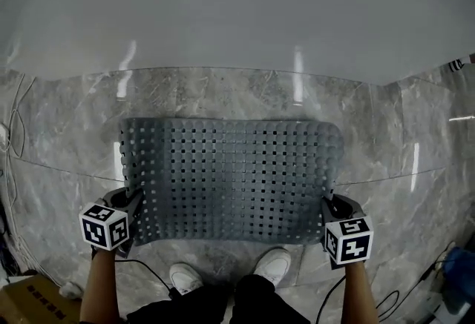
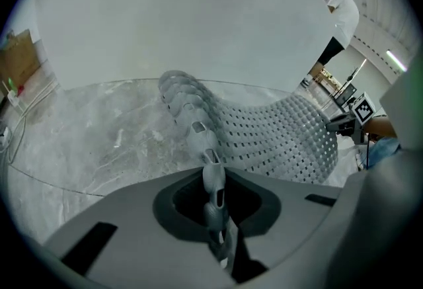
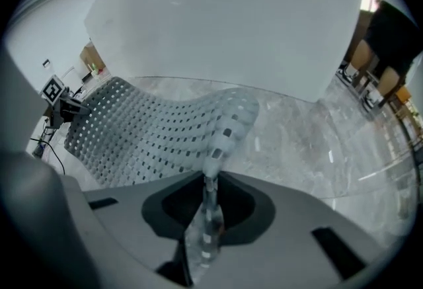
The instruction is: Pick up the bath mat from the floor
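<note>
A grey rubber bath mat full of small square holes is spread on the marble floor. My left gripper is shut on its near left corner. My right gripper is shut on its near right corner. In the left gripper view the mat rises from the floor, and its bumpy edge runs straight into the left gripper, pinched between the jaws. In the right gripper view the mat curves up the same way into the right gripper. The far edge still rests on the floor.
A plain white wall rises just beyond the mat. The person's white shoes stand at the mat's near edge. Cables trail at the left, with a cardboard box at the lower left. Another person stands far off.
</note>
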Motion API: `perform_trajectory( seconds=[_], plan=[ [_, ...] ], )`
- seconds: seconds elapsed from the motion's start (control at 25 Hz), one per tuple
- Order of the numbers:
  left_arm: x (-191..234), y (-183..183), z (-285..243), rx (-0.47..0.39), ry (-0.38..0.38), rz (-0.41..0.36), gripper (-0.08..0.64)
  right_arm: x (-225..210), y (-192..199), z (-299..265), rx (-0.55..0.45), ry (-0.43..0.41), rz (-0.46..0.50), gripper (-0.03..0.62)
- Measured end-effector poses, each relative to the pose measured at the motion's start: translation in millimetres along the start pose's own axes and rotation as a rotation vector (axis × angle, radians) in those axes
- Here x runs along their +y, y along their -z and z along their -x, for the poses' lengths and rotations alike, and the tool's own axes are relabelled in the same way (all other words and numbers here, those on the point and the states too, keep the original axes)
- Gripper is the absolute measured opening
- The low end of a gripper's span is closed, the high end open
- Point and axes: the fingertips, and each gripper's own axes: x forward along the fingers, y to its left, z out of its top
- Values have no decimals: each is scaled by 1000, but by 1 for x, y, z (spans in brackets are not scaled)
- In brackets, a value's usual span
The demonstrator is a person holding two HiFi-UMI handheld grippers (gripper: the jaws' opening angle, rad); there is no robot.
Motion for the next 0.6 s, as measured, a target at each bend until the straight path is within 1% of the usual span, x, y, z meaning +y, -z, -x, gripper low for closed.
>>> perform_trajectory(
  seconds=[0.12, 0.28, 0.4, 0.6],
  plan=[
    [-26, -21, 44, -16, 12, 14, 43, 11, -25, 54, -19, 18, 29, 75],
    [-54, -54, 122, -48, 12, 32, 43, 14, -55, 141, -46, 41, 52, 75],
    [-76, -95, 188, -91, 23, 13, 43, 14, -84, 214, -89, 66, 48, 75],
    [-115, -171, 307, -188, 39, -24, 41, 19, -144, 351, -201, 120, 48, 74]
  ],
)
